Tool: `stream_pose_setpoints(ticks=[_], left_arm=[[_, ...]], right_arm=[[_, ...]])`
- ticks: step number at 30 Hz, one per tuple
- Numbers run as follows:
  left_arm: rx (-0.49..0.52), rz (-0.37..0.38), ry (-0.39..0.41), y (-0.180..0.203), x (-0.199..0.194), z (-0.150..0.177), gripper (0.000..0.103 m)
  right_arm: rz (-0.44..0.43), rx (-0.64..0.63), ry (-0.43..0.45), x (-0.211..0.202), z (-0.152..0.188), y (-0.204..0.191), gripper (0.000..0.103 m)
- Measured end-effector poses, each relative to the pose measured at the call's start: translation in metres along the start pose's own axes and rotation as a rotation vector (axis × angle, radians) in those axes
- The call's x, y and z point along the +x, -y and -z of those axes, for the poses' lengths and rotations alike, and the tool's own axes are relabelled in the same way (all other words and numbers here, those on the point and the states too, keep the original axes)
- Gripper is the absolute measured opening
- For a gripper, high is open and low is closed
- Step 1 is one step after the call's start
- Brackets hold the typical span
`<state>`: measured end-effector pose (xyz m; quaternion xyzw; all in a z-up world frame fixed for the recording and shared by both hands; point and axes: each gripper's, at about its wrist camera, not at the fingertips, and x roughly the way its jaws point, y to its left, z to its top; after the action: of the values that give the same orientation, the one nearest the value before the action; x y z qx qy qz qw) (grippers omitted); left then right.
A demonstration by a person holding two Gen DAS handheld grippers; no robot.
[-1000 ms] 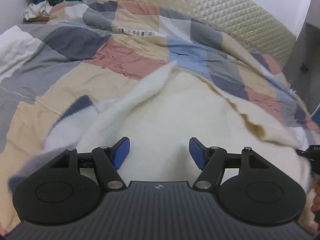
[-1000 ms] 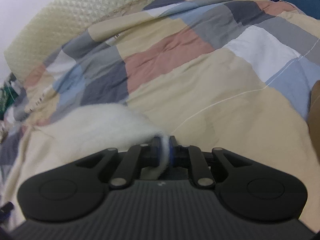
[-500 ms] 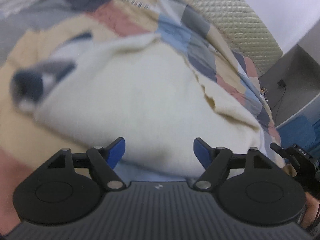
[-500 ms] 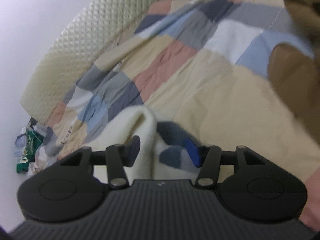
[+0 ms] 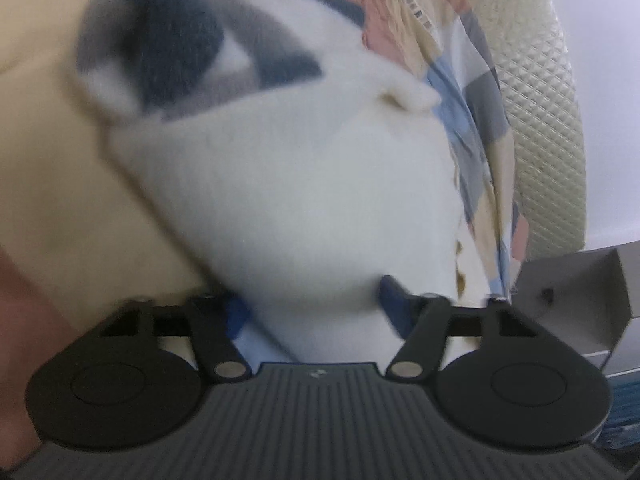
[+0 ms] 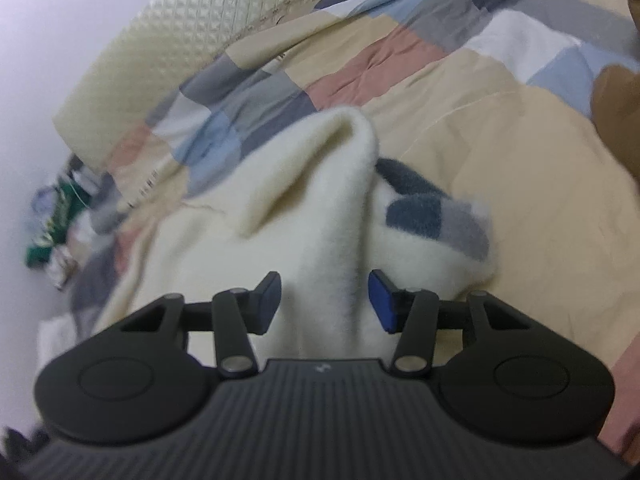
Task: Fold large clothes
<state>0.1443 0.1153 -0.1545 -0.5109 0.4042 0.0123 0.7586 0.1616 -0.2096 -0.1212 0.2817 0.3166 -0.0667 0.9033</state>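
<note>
1. The right gripper (image 6: 324,300) has its fingers spread, a raised ridge of the cream fleece garment (image 6: 320,216) standing between the pads without being pinched.
2. The left gripper (image 5: 312,304) is also spread wide; the fleece (image 5: 296,200) bulges into the gap and hides part of the pads. The view is blurred, so I cannot tell whether the pads touch the cloth.
3. Just beyond the right fingers and to their right lies the garment's navy-and-grey patterned part (image 6: 432,216), half tucked under the cream layer. From the left fingers that same patterned part (image 5: 176,48) sits far ahead and to the left.
4. The garment rests on the patchwork quilt (image 6: 440,64), with the quilted headboard (image 6: 192,20) further off.
5. The step in hand looks like taking a fresh hold for the next fold. To do it well, close each gripper on a full thickness of the edge, not on fluff alone.
6. Take matching points on both sides so the fold line runs straight.
7. Keep the quilt out of the pinch.
</note>
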Motion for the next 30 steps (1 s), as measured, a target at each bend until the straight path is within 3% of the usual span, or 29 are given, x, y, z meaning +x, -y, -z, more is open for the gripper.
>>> stream_pose_setpoints(ticks=[2,5,9,13,19,24,25,28,30], left_arm=[[0.019,-0.004,0.016,0.003,-0.002,0.0,0.041],[0.06,0.051,0.068,0.011,-0.018,-0.002,0.031],[0.094,0.174,0.118,0.023,-0.039,-0.01,0.028],[0.126,0.25,0.125,0.035,-0.045,-0.017,0.028],[0.159,0.186,0.104,0.03,-0.044,-0.015,0.029],[0.139,0.129,0.089,0.02,-0.038,-0.011,0.031],[0.144,0.116,0.091,0.022,-0.036,-0.011,0.031],[0.141,0.11,0.093,0.02,-0.035,-0.011,0.031],[0.135,0.111,0.091,0.018,-0.036,-0.011,0.031]], right_arm=[[0.034,-0.03,0.008,0.003,-0.001,-0.003,0.021],[0.018,-0.017,0.015,0.0,-0.005,0.002,0.014],[0.028,-0.05,0.067,-0.016,-0.01,0.002,0.012],[0.084,-0.065,0.098,-0.022,-0.015,0.009,0.009],[0.045,0.016,0.07,-0.019,-0.014,0.024,0.009],[-0.055,0.103,0.077,-0.038,-0.012,0.019,0.015],[-0.08,0.114,0.069,-0.041,-0.012,0.017,0.022],[-0.188,0.204,0.026,-0.045,-0.001,0.016,0.071],[-0.237,0.251,-0.025,-0.042,0.009,0.013,0.073]])
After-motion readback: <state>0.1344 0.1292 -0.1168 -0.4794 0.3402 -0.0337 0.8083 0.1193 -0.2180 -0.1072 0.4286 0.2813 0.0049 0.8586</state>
